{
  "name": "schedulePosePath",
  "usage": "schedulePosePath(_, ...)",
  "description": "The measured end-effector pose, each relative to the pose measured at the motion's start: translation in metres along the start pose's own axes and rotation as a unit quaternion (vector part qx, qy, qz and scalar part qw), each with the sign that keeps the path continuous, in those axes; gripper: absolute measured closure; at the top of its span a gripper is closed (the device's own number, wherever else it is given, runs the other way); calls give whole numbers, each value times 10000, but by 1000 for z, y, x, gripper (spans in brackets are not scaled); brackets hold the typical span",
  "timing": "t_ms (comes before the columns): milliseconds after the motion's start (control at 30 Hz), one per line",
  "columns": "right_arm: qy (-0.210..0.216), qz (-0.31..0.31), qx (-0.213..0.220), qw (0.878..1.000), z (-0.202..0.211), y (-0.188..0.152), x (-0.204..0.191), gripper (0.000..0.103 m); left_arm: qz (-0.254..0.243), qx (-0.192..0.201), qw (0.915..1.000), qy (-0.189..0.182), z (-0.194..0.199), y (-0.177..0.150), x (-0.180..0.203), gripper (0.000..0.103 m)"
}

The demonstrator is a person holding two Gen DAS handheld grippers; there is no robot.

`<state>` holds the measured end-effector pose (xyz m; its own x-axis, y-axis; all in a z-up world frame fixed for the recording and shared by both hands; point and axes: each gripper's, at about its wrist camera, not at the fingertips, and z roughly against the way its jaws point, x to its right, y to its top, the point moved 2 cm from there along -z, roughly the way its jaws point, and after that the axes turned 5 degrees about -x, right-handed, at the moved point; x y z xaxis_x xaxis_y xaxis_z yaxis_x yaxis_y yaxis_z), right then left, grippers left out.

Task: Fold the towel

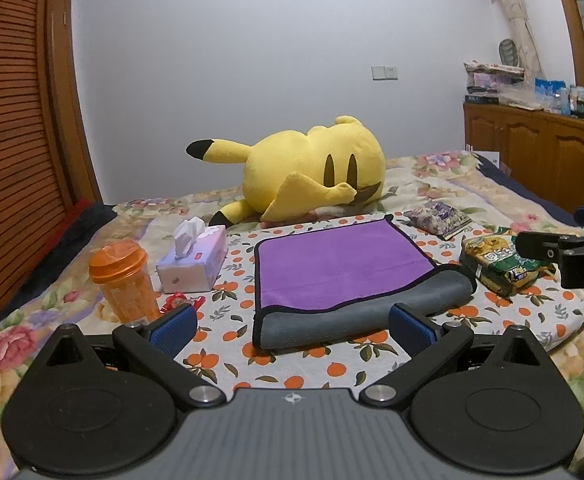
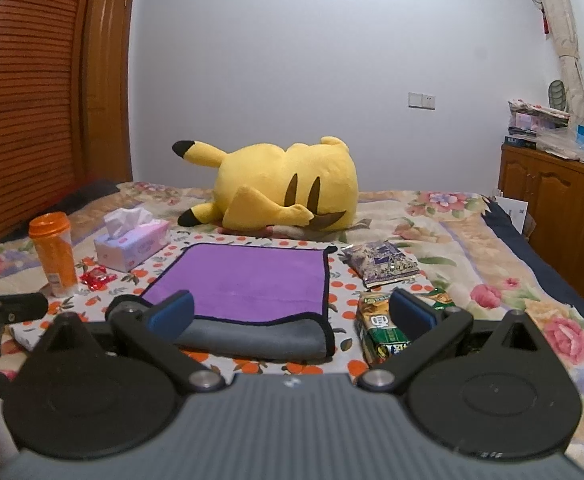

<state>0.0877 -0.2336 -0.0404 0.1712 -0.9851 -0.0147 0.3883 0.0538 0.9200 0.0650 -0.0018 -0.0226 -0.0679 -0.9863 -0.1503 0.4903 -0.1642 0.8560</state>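
Purple towel [image 1: 339, 264] lay on the bed [image 1: 443, 184], near edge rolled grey-side up; left hand-held gripper [image 1: 292, 330] and right hand-held gripper [image 2: 292, 312] hovered with fingers apart, seemingly ready to grasp.

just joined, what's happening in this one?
A person with two handheld grippers is folding a purple towel with a grey underside on the orange-print cloth spread over the bed. The near edge is folded over, grey up. The left gripper and right gripper are both open, holding nothing.
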Motion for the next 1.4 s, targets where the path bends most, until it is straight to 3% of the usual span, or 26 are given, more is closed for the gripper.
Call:
schedulePosePath(967, 135, 188, -335, 9992, -60, 11, 5, 0, -84, -456, 9989, -27, -70, 12, -13, 0)
schedulePosePath(1400, 220, 255, -596, 9977, -93, 13, 10, 0, 51, -836, 9964, -160, -111, 13, -26, 0)
